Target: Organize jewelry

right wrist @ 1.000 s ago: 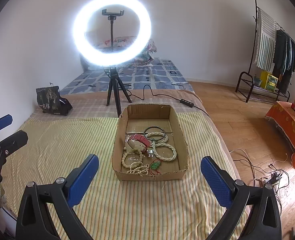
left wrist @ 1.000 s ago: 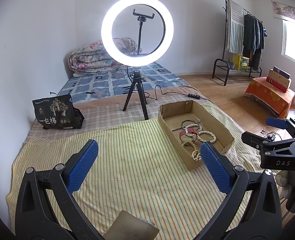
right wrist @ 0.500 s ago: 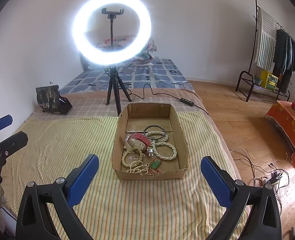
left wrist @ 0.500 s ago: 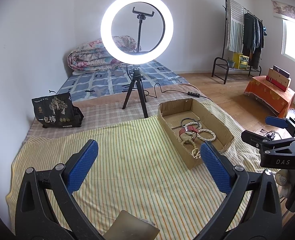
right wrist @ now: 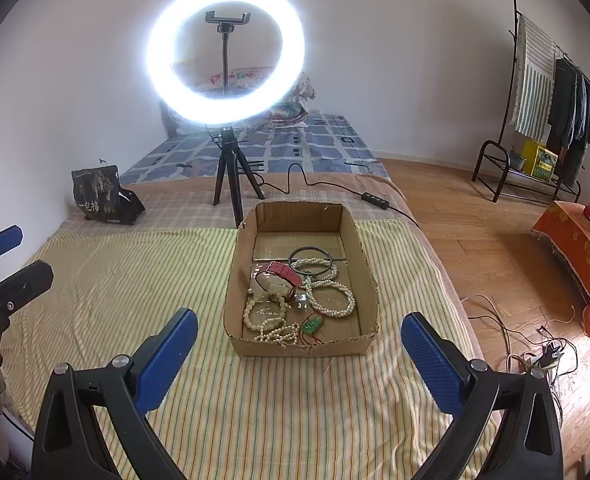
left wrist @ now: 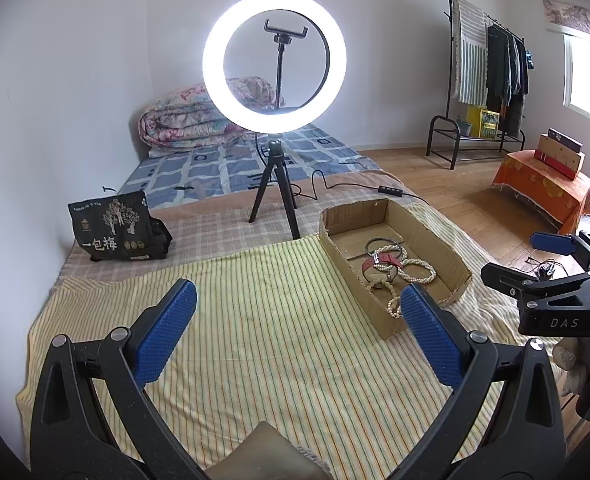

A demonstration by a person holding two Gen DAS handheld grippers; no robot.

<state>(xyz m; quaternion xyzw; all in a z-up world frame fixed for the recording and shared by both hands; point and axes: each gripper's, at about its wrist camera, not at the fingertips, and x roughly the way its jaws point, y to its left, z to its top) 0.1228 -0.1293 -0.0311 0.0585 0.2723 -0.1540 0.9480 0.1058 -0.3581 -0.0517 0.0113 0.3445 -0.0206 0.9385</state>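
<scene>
All the jewelry [right wrist: 295,300] lies heaped in the cardboard box [right wrist: 369,280] on the striped bedspread [right wrist: 115,280], both grippers' fingers [right wrist: 167,356] spread and empty, fitting either sorting ahead or finished.

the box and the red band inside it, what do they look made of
Box: plain brown corrugated cardboard, matte, with ragged cut top edges. Red band: looks like leather or faux leather, a flat strap with a slight sheen; the view cannot settle which.
</scene>
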